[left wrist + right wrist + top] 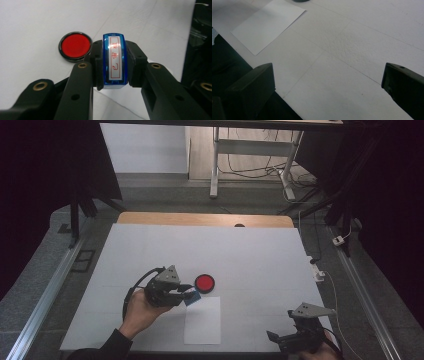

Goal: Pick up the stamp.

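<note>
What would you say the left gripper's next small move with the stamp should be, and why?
Probably carry it over the ink pad and press down: the left gripper clamps the stamp beside the open pad, and the paper is blank.

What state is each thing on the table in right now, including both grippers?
Left gripper: shut on the blue stamp, held above the table.
Blue stamp: clamped between the jaws, red-lettered face toward the camera.
Red ink pad: uncovered, lying flat on the table, apart from the stamp.
Sheet of paper: flat, blank.
Right gripper: open, holding nothing, near the table's front edge.
</note>
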The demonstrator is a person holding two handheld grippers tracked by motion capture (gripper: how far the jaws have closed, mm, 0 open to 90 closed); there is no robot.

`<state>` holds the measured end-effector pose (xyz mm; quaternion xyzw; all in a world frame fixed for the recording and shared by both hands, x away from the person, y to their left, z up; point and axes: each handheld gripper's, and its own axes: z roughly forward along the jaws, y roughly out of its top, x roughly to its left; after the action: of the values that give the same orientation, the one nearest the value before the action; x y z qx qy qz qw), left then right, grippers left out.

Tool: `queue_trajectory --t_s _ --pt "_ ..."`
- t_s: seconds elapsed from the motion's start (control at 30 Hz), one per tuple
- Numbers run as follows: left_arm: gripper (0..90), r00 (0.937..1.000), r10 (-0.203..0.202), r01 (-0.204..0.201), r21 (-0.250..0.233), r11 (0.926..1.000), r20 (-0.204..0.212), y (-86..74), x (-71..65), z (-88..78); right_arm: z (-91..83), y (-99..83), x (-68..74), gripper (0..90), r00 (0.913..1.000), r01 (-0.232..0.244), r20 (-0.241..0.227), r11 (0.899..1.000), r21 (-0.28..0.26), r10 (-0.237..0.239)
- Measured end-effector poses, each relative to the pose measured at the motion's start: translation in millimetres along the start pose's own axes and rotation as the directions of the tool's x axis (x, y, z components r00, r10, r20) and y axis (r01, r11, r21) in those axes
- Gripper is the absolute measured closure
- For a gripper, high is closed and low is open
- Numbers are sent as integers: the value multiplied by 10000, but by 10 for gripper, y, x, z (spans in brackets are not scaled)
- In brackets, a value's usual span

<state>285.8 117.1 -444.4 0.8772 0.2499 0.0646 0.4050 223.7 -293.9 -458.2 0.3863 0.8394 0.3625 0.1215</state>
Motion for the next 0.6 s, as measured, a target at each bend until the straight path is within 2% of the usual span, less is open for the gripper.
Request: queue_trajectory --t_s 0.27,0.4,0.6 --pt "704 9977 281 -259 -367 9990 618 27 -53 -22 -2 -3 2 0 10000 -23 -2 10000 9 23" --pt "704 9949 528 -483 -543 9974 858 32 -101 -48 -5 -4 0 0 10000 -19 -18 10000 -3 19" --pt "704 9894 685 -585 -804 9950 1283 14 -158 -71 -3 -2 3 0 10000 -20 -18 10000 2 20"
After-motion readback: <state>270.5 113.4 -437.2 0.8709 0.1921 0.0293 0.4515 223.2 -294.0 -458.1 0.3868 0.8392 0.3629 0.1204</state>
